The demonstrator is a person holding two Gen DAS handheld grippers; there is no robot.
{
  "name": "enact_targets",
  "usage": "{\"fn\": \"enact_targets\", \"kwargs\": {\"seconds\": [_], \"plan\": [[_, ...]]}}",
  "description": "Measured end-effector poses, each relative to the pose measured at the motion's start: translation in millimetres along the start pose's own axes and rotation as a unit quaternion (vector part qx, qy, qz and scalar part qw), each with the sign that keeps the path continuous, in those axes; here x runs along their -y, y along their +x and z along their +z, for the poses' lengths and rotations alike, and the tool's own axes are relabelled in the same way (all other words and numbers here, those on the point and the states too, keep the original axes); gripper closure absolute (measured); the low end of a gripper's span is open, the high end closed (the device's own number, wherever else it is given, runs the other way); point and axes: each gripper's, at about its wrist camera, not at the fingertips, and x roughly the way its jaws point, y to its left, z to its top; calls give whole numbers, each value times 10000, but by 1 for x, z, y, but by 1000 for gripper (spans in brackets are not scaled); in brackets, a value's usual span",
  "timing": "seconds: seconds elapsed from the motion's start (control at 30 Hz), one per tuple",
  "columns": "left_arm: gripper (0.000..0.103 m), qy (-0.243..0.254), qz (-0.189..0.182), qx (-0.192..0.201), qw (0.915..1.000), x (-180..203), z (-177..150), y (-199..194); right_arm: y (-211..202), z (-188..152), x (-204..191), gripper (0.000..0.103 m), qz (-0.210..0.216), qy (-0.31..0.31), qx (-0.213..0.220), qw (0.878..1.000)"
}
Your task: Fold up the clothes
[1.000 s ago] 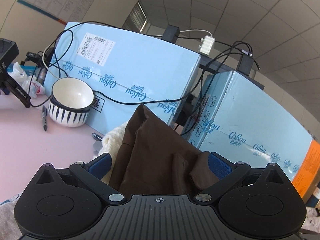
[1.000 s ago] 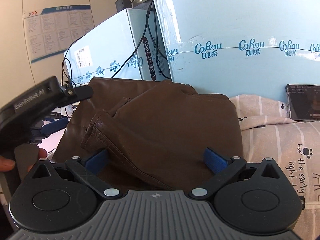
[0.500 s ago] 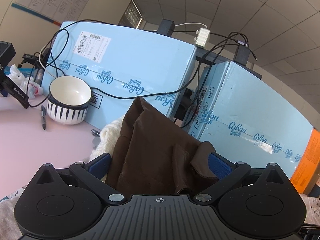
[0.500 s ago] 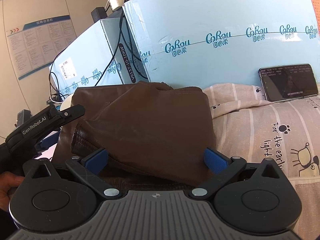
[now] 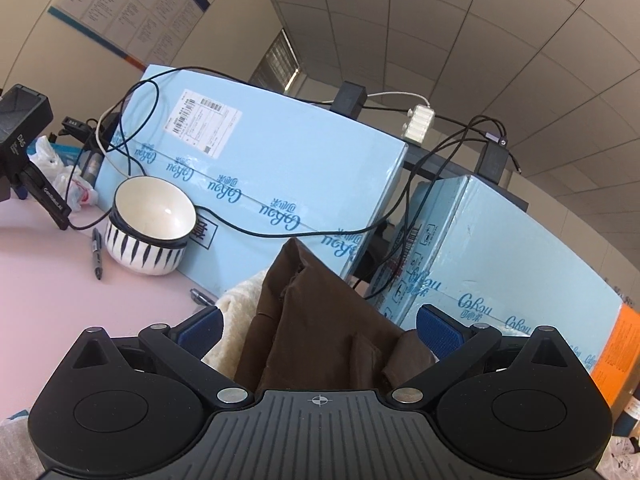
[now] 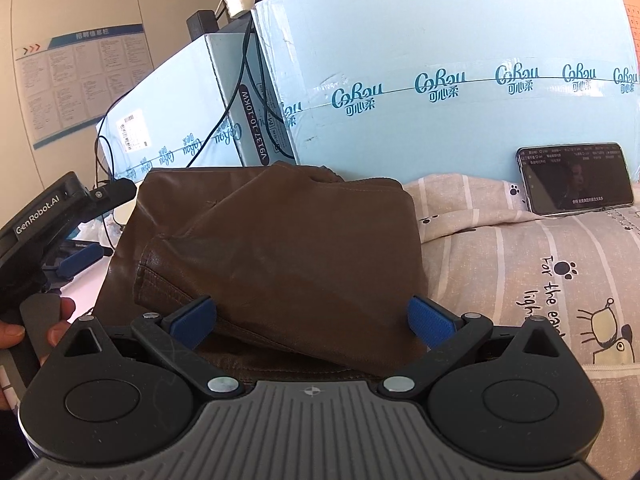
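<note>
A folded brown leather garment [image 6: 280, 256] lies on a pile of clothes, on top of a striped beige cartoon-print garment [image 6: 532, 276]. In the left wrist view the brown garment [image 5: 316, 320] stands between the jaws beside a cream fleece piece [image 5: 240, 304]. My left gripper [image 5: 320, 332] is open, its blue pads on either side of the cloth. My right gripper [image 6: 312, 320] is open, its pads wide apart over the garment's near edge. The left gripper's body [image 6: 56, 216] shows at the left of the right wrist view.
Light blue cartons [image 5: 280, 184] [image 6: 440, 80] with black cables stand close behind the clothes. A striped bowl [image 5: 148, 228] and a pen [image 5: 97, 254] sit on the pink table [image 5: 48, 292]. A phone [image 6: 576, 178] leans on the carton at the right.
The left wrist view has tilted upward and the brown garment sits lower and narrower between its jaws. The right gripper has shifted over the garment's near edge. Both stay open.
</note>
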Motion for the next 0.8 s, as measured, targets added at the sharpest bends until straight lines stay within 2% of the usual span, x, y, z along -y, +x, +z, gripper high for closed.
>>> {"fn": "enact_targets", "kwargs": {"seconds": [0.2,0.4,0.47,0.57,0.67,0.77,0.8], "plan": [[0,61,-138,176,9997,6,-1,0,0,1,0,0,33,-3,3,10000],[0,340,-176,730,9966,20,-4,-1,0,1,0,0,54,23,10,10000],[0,452,-279,769,9956,24,-5,0,0,1,-1,0,47,12,9,10000],[0,518,-163,792,9954,26,-9,-2,-1,0,-1,0,41,16,14,10000],[0,456,-15,436,9980,26,-11,2,-2,0,1,0,26,58,15,10000],[0,129,-55,79,9999,12,-11,4,-1,0,-2,0,-31,51,3,10000],[0,-96,112,41,9999,4,-11,4,0,0,-1,0,2,74,-3,10000]]}}
